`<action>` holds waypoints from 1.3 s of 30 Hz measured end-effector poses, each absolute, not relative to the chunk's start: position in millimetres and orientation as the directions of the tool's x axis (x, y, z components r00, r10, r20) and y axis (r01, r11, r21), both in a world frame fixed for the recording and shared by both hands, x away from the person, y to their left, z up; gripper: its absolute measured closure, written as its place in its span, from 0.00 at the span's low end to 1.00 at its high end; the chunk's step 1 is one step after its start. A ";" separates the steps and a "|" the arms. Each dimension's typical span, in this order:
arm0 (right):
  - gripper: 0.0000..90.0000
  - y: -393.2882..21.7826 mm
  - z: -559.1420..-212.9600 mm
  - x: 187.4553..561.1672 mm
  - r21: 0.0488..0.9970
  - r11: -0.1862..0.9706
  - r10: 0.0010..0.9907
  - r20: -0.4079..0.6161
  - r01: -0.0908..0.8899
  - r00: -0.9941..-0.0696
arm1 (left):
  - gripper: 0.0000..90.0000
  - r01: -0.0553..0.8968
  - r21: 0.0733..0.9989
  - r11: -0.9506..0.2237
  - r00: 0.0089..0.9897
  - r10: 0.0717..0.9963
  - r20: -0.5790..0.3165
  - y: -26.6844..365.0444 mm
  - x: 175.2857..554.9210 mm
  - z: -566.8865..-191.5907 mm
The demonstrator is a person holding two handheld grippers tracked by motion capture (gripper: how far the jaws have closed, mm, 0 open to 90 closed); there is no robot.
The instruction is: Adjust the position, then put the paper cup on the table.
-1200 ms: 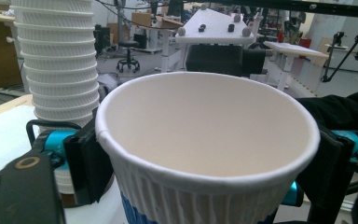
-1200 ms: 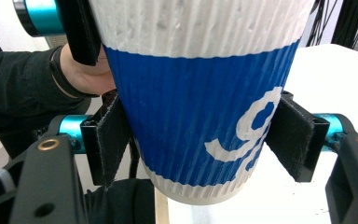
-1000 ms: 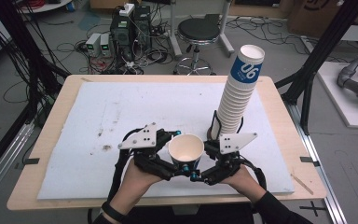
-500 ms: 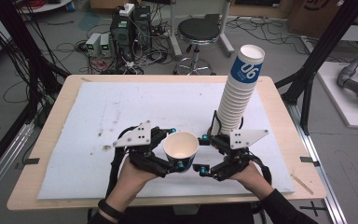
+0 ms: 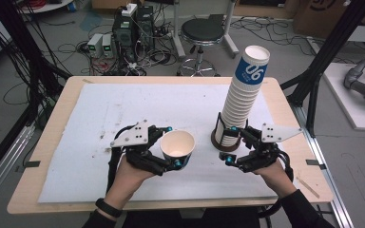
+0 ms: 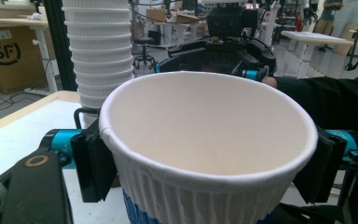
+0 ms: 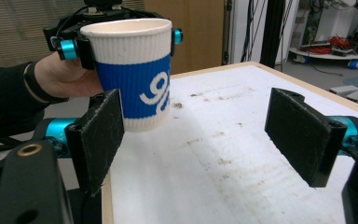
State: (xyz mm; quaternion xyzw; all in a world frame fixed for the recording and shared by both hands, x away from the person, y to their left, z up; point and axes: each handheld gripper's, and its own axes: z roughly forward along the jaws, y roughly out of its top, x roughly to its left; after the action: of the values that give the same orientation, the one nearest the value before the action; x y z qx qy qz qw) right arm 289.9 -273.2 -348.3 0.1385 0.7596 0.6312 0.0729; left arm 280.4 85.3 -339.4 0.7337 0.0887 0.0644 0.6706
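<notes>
A white ribbed paper cup (image 5: 177, 145) with a blue band hangs just above the white sheet, front centre. My left gripper (image 5: 173, 146) is shut on it, its pads pressed on the cup (image 6: 205, 154) just under the rim. To the right, a tall stack of the same cups (image 5: 244, 95) stands in a dark holder. My right gripper (image 5: 230, 144) sits beside that holder's base; its jaws have just been opening and are open with nothing between them. In the right gripper view the held cup (image 7: 135, 74) floats beyond the left pad, clear of my right gripper (image 7: 200, 140).
A stained white sheet (image 5: 123, 104) covers most of the wooden table (image 5: 52, 142). Black frame posts (image 5: 323, 57) rise at the right rear. A stool (image 5: 202, 33) and computer boxes (image 5: 128, 28) sit on the floor behind the table.
The right gripper has opened off the cup and moved right to the foot of the stack. The left gripper keeps the cup, barely moved.
</notes>
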 end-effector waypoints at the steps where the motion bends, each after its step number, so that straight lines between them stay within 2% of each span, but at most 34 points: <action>1: 0.22 -275.7 -348.2 290.3 0.979 0.162 0.307 0.068 0.122 -0.949 | 0.24 0.042 0.995 -0.087 0.976 0.216 -0.022 86.1 280.5 -339.1; 17: 0.22 -282.1 -347.4 290.7 0.979 0.172 0.305 0.055 0.112 -0.951 | 0.24 0.028 0.995 -0.092 0.980 0.197 -0.010 80.1 278.7 -334.9; 31: 0.22 -291.4 -346.1 293.3 0.981 0.154 0.334 0.064 0.122 -0.941 | 0.24 0.026 0.996 -0.083 0.969 0.247 -0.005 89.8 280.9 -330.2; 39: 0.22 -293.3 -345.9 294.6 0.981 0.151 0.348 0.065 0.125 -0.935 | 0.24 0.013 0.997 -0.075 0.952 0.307 0.010 106.4 283.4 -326.3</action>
State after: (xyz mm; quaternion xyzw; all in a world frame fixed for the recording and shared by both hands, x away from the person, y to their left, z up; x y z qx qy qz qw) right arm 294.6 -293.3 -345.9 0.1567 0.7536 0.6323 0.0882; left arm 283.4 106.4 -326.3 0.7249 0.1104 0.1093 0.6711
